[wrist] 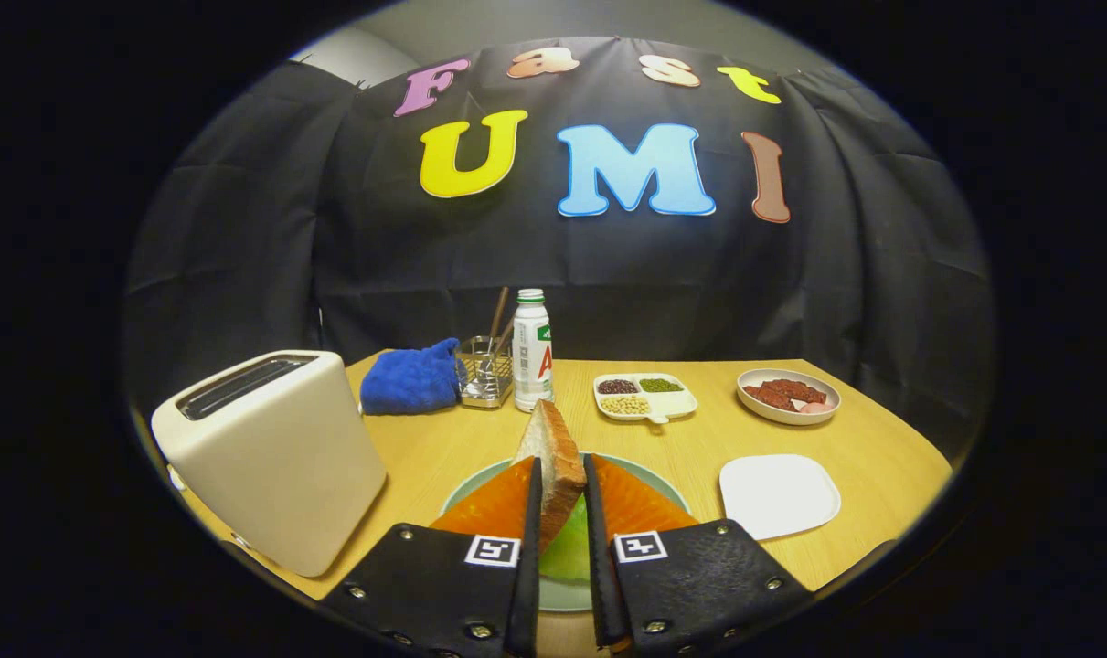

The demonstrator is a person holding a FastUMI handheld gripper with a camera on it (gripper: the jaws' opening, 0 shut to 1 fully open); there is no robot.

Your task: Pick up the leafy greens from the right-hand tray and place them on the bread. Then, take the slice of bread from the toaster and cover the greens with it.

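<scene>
My gripper [562, 484] is shut on a slice of bread [553, 457], held on edge between the two fingers, crust side showing. Directly below it lies a pale green plate [466, 489] with a green leaf [567, 548] on it, seen through the gap between the fingers. The cream toaster [274, 452] stands to the left of the fingers, its slots empty as far as I can see. To the right of the plate sits an empty white square tray [777, 493]. Whatever is under the leaf is hidden by the fingers.
Beyond the plate stand a white bottle [532, 347], a wire utensil holder [486, 370] and a blue cloth [411, 376]. A divided dish of beans [644, 397] and a bowl of red meat [788, 395] sit at the back right. The table edge runs close on the right.
</scene>
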